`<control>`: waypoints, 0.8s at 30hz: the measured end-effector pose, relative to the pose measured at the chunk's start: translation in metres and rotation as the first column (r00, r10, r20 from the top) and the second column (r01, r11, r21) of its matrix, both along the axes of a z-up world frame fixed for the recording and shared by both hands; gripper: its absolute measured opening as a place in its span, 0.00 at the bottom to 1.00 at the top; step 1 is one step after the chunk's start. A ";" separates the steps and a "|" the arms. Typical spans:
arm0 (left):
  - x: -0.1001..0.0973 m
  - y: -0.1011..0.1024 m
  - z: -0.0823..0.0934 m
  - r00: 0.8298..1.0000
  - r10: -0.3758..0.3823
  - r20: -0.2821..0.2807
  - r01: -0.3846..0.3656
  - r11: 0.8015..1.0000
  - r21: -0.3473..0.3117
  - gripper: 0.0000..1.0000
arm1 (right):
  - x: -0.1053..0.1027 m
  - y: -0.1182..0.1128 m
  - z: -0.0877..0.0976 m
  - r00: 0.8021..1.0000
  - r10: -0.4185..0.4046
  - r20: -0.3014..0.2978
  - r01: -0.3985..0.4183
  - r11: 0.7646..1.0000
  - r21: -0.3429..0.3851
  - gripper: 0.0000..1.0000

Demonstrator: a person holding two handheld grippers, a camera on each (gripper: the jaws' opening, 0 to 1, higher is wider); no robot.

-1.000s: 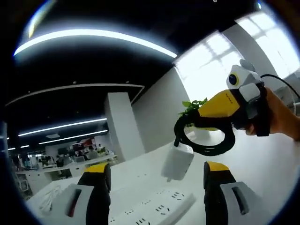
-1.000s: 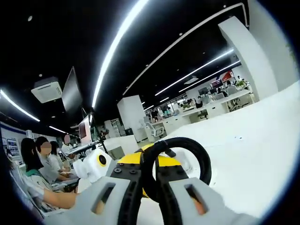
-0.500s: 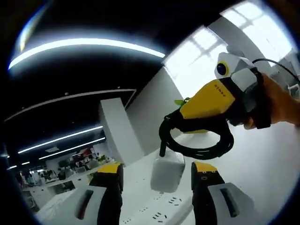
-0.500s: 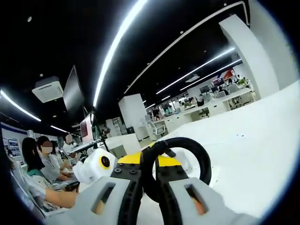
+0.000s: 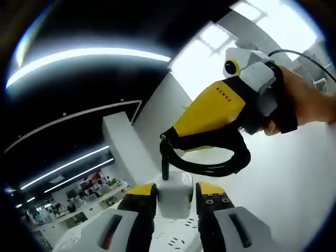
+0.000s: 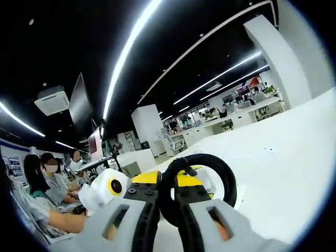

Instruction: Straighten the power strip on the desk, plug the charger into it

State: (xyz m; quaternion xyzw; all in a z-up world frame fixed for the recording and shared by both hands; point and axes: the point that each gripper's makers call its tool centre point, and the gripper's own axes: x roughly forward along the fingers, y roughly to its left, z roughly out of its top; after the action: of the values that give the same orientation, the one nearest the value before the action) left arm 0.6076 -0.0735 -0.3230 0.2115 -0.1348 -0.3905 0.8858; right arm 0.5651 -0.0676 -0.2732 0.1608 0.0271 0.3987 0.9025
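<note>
White laminate makes up the broad worktop (image 6: 283, 173), which runs from the foreground toward distant office desks in the right gripper view and fills the lower right of the left gripper view. On it, low in the left gripper view, lies the long white plastic power strip (image 5: 176, 241), its socket holes just showing between and below the jaws.

The right hand-held gripper (image 5: 167, 144) — yellow-bodied, with a grey handle wrapped by a person's hand (image 5: 304, 100) — enters the left gripper view from the right and hangs above the strip. Its jaws are pressed together on the looped black rubber charger cable (image 5: 210, 155); in the right gripper view the same loop (image 6: 197, 181) rises out of the pinched jaws of that gripper (image 6: 167, 202).

The left hand-held gripper (image 5: 175, 195), grey with yellow tips, has its jaws drawn in on either side of the white square plastic charger block (image 5: 175, 193). The block sits between them, just above the power strip, with the cable rising from its top; whether the tips actually press its sides I cannot tell. The left gripper's yellow nose also shows past the cable loop in the right gripper view (image 6: 152, 177).

Seated people (image 6: 39, 184) fill the far left of the right gripper view.
</note>
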 end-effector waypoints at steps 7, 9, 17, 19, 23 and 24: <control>0.004 -0.002 -0.006 1.000 -0.005 -0.025 0.005 1.000 0.020 0.26 | 0.000 0.000 -0.006 1.000 0.009 -0.010 -0.009 1.000 -0.003 0.08; 0.004 -0.002 -0.006 1.000 -0.003 -0.021 0.004 1.000 0.029 0.26 | 0.000 0.000 -0.006 1.000 0.015 -0.016 -0.015 1.000 0.011 0.08; 0.002 0.000 -0.006 0.994 -0.081 -0.079 0.086 0.994 0.069 0.25 | -0.002 0.001 -0.005 0.999 0.037 -0.009 -0.037 0.999 0.028 0.08; 0.003 0.001 -0.008 0.993 -0.097 -0.074 0.103 0.990 0.091 0.25 | -0.001 0.002 -0.008 0.999 0.046 -0.018 -0.045 0.998 0.037 0.08; 0.003 0.001 -0.017 0.972 -0.185 -0.145 0.202 0.973 0.111 0.25 | 0.006 0.002 -0.014 0.997 0.060 -0.041 -0.058 0.998 0.038 0.08; 0.003 0.001 -0.019 0.962 -0.213 -0.168 0.233 0.966 0.109 0.25 | 0.006 0.003 -0.014 0.997 0.063 -0.044 -0.061 0.997 0.036 0.08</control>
State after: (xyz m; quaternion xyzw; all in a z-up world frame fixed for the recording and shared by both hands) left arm 0.6107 -0.0723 -0.3424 0.2202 -0.0632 -0.5112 0.8284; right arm 0.5713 -0.0651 -0.2874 0.1846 0.0452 0.4231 0.8859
